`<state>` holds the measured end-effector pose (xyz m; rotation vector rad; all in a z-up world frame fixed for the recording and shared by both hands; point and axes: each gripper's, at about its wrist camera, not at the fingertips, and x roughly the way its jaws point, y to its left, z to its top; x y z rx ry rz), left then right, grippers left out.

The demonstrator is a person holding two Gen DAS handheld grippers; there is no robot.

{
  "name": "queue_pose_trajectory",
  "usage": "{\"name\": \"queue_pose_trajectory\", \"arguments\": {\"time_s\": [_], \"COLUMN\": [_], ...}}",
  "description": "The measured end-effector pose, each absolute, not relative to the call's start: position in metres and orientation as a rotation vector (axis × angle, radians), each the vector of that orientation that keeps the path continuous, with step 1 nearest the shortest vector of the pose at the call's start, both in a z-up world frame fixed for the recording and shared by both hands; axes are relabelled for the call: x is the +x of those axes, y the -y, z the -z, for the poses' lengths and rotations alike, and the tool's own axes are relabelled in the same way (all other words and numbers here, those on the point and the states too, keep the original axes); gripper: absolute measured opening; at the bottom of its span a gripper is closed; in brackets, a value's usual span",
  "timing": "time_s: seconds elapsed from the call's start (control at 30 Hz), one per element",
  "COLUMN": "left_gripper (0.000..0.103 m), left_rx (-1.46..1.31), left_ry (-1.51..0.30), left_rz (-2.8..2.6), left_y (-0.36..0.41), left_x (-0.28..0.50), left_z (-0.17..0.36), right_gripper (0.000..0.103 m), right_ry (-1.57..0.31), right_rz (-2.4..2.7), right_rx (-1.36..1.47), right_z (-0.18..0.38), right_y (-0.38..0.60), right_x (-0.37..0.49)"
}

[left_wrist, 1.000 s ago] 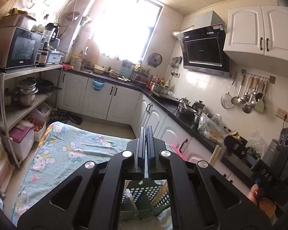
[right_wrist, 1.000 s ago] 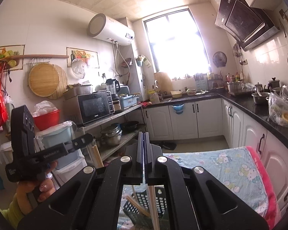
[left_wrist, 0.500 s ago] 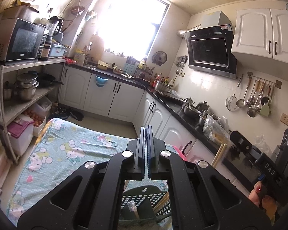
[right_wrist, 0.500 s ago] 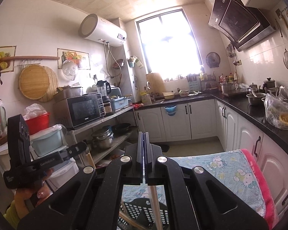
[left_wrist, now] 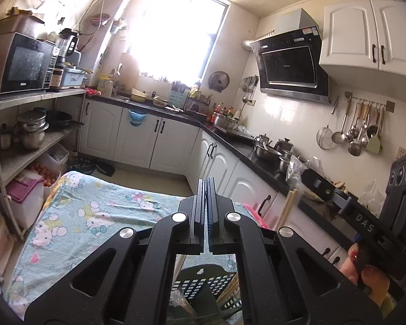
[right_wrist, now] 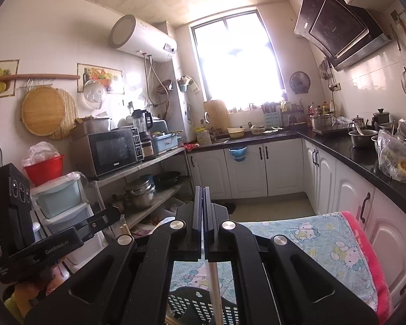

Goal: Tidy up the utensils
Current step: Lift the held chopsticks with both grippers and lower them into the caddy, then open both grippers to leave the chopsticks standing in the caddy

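Bright window light floods a small kitchen with white cabinets (left_wrist: 173,140), a black counter (right_wrist: 360,159) and a range hood (left_wrist: 289,70) on the wall. Below both grippers lies a table under a pale blue cartoon-print cloth (left_wrist: 84,216), with a pink edge on its right side in the right wrist view. On the cloth, at the near edge of both views, stands a dark slotted utensil basket (left_wrist: 205,281), mostly hidden behind the gripper bodies. The left gripper (left_wrist: 206,203) is held above it with its jaws pressed fully together; nothing shows between the tips, though light wooden chopsticks (left_wrist: 230,289) lean in the basket below it. The right gripper (right_wrist: 202,205) also has its jaws closed flat, and a thin pale stick (right_wrist: 215,289), apparently a chopstick, runs straight down from the closed jaws to the basket, so it seems pinched there, though the contact itself is hidden. In the left wrist view the right gripper appears at the far right in a hand (left_wrist: 368,276), with a wooden stick (left_wrist: 287,211) hanging from its front. A microwave (right_wrist: 113,151) sits on the metal shelf, pots (right_wrist: 139,192) below it.
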<state>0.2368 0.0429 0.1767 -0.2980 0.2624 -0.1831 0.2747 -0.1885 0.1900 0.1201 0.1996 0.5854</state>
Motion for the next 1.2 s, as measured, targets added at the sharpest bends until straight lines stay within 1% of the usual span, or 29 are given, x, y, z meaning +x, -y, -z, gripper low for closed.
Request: {"name": "queue_pose_trajectory", "arguments": {"time_s": [0.47, 1.1, 1.2], "left_gripper": [0.000, 0.001, 0.010], "left_rx": [-0.297, -0.330, -0.340], "left_ry": [-0.345, -0.418, -0.431], "left_rz": [0.205, 0.191, 0.177], "left_y": [-0.037, -0.046, -0.050], "left_x": [0.249, 0.250, 0.248], "left_z": [-0.133, -0.113, -0.110], "right_gripper": [0.001, 0.002, 0.002], "right_ry": [-0.279, -0.345, -0.357], "right_rz": [-0.571, -0.516, -0.506], "right_rx": [0.090, 0.092, 0.103], "right_z": [-0.149, -0.125, -0.121], "right_y": [0.173, 0.180, 0.185], "right_x": [0.294, 0.297, 0.295]}}
